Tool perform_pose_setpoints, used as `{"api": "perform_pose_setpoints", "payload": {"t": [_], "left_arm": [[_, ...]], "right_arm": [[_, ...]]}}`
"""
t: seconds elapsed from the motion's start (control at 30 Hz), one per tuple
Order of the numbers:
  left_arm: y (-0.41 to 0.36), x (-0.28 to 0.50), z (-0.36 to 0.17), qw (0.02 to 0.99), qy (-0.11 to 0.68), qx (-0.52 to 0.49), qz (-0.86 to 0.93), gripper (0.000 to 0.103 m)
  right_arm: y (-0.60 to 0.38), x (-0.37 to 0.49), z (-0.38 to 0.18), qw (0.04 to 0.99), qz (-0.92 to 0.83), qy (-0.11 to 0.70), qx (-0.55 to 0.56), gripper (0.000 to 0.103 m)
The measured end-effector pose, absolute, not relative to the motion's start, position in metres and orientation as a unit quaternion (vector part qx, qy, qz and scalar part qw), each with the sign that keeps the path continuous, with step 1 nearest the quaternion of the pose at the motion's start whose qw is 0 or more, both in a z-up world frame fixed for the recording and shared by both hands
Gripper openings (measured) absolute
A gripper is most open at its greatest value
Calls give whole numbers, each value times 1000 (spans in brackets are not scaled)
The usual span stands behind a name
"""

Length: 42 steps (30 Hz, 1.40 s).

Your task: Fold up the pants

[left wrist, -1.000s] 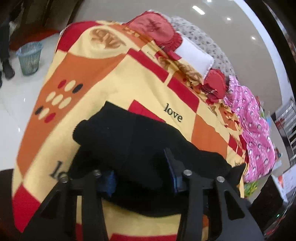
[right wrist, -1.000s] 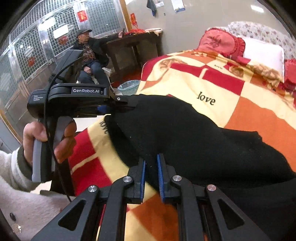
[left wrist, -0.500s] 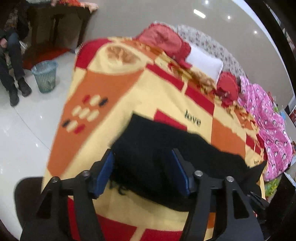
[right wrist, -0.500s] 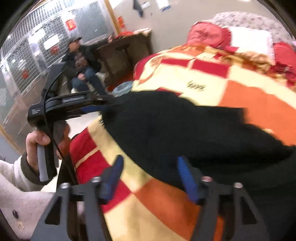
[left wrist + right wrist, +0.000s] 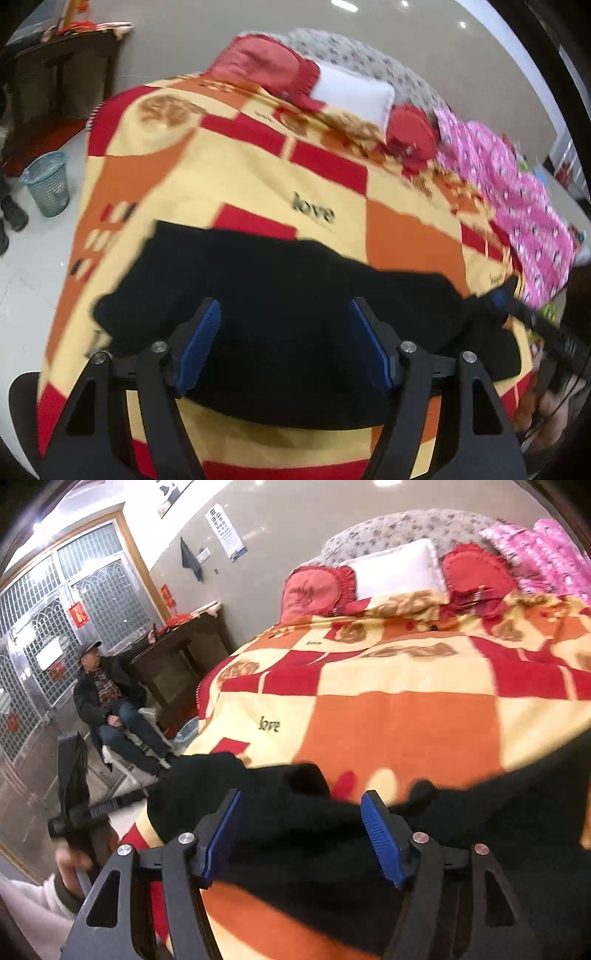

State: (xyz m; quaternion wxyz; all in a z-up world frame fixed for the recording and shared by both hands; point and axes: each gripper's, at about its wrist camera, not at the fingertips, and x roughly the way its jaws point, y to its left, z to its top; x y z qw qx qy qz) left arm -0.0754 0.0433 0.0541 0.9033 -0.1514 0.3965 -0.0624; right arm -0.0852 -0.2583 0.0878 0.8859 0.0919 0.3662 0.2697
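- The pants (image 5: 280, 295), black, lie in a bunched heap on the near edge of a bed, on a blanket (image 5: 240, 170) checked in red, orange and yellow.
- My left gripper (image 5: 284, 343) hangs over the heap with its jaws spread wide, holding nothing.
- My right gripper (image 5: 301, 830) is also wide open and empty, just above the other end of the heap.
- My judgement: the next fold needs a fresh grip. I would find two true corners or a hem, close each gripper on one layer only, and lift evenly so the cloth does not drag.
- Hard to read: the pants are one dark mass, so I cannot tell waistband from legs, nor how many folds lie there.
- Both views are blurred, and the heap's near edge is cut off behind the fingers.
- A seated man (image 5: 107, 694) is off to the side, well apart.
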Motion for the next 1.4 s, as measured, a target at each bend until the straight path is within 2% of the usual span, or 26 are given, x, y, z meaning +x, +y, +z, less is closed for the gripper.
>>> {"api": "perform_pose_setpoints", "payload": {"t": [0.13,0.2,0.23,0.3,0.43,0.63,0.73,0.8,0.83,0.9,0.93,1.1,1.4], "left_arm": [[30,-71,44,903,404,-136,-58,71],[28,-70,41,904,403,-131,-54,73],[29,-69,40,905,401,-132,-52,74],[31,-68,38,904,402,-133,-48,74],[33,-63,42,909,390,-139,-49,74],[25,-59,26,914,388,-118,-30,78],[18,-58,29,913,396,-97,-29,79],[20,-60,36,912,393,-114,-41,79],[21,-61,39,911,389,-125,-47,79],[23,-64,47,913,375,-149,-58,80],[21,-65,50,914,371,-151,-60,83],[4,-56,44,905,387,-156,-79,83],[-8,-57,37,911,387,-128,-66,86]], "right_arm": [[-220,-43,62,854,298,421,69,66],[-200,-20,36,827,314,462,66,46],[-194,-14,28,821,317,470,67,28],[-191,-9,24,822,319,466,69,15],[-191,-15,43,846,311,429,55,14],[-186,-9,19,861,270,430,36,11],[-191,-12,25,854,276,439,44,18],[-201,-23,39,863,252,436,31,40],[-210,-30,48,872,241,426,24,46],[-240,-50,70,895,202,396,28,72],[-259,-59,80,906,171,385,32,75],[-337,-87,98,925,74,360,91,76],[-393,-67,72,905,59,374,191,76]]}}
